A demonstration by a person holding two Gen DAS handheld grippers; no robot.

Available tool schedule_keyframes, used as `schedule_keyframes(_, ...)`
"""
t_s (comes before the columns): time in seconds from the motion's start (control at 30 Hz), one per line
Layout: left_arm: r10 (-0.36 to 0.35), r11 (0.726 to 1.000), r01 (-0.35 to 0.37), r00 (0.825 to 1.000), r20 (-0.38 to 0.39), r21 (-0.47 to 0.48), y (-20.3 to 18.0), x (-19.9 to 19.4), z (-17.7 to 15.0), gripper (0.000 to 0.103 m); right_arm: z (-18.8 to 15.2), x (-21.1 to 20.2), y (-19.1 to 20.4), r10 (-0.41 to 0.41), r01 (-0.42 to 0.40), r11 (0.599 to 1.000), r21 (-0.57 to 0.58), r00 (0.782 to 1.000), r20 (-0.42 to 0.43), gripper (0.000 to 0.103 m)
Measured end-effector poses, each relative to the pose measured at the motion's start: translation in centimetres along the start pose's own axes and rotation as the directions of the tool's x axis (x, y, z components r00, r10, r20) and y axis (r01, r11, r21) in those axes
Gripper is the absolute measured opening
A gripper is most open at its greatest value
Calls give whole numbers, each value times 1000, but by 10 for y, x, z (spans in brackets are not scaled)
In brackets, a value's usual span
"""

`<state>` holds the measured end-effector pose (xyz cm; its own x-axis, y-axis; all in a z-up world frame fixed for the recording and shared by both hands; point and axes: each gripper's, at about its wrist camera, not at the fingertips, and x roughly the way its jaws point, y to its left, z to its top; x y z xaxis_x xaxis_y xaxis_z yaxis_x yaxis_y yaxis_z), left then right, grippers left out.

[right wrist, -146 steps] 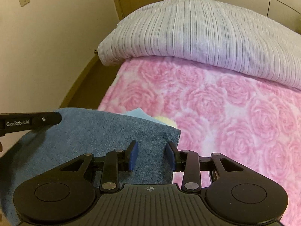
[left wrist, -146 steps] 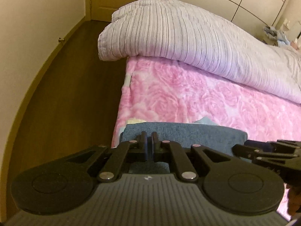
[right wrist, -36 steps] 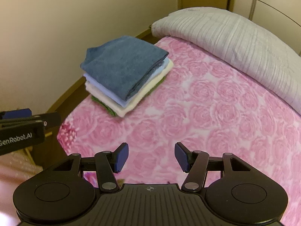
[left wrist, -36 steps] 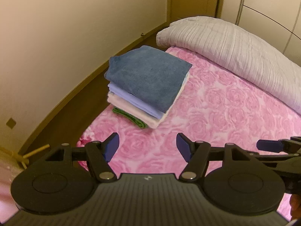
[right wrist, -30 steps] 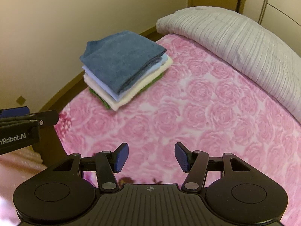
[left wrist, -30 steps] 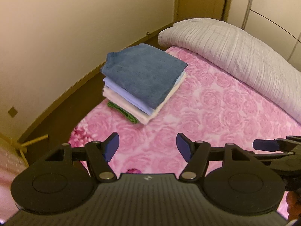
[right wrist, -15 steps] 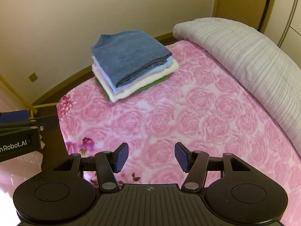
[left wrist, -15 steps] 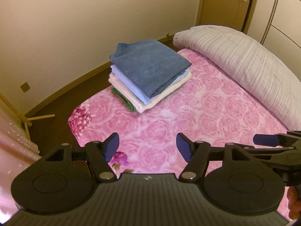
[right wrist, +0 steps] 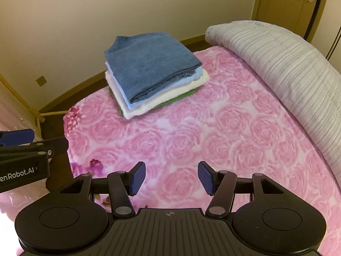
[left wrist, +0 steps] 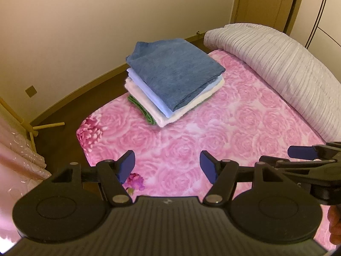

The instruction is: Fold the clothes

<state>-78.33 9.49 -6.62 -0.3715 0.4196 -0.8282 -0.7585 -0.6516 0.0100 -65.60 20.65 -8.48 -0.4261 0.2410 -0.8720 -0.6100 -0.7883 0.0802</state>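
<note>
Only the left wrist view shows part of a hand (left wrist: 333, 224) at the lower right edge, beside the body of the right gripper (left wrist: 302, 152), of which one blue pad and the black linkage are visible; the rest is cut off by the frame. Only the right wrist view shows the lettered side of the left gripper (right wrist: 17, 137), entering from the left edge with one blue pad in sight. In its own view the left gripper (left wrist: 168, 166) stands with jaws well apart and nothing between them, above the pink rose-patterned bed cover (left wrist: 223, 132). The right gripper (right wrist: 171, 178) likewise stands with jaws wide apart and empty. The stack of folded clothes (left wrist: 173, 81) rests on the bed near its far corner, well apart from both grippers: a blue-grey piece (right wrist: 149, 64) on top, then a pale blue piece, a cream piece and a green piece at the bottom. The green piece (left wrist: 141, 109) shows only as a narrow edge; its kind cannot be told. A striped grey duvet (right wrist: 281, 64) lies along the right side of the bed, its far end cut off. A wooden door (left wrist: 266, 2) stands behind, partly out of frame. No container is in view.
</note>
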Motion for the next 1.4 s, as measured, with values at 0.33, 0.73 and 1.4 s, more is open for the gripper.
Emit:
schedule_keyframes(0.33,8,1000,-8,999,-34,-1,-3,36,20,64,25,35,-15,4,-4,1000,-4,999,-44,58)
schedule_keyframes(0.73,10,1000,-11,999,-51,-14,-4,67,37,64,50,68,-22,17,-18,1000,-11,997,-72,58)
schedule_keyframes(1.4,26,999,-27,999,-44,-28,1,79,47,64,63,86,-21,23,-24,1000,-11,996,-85,58)
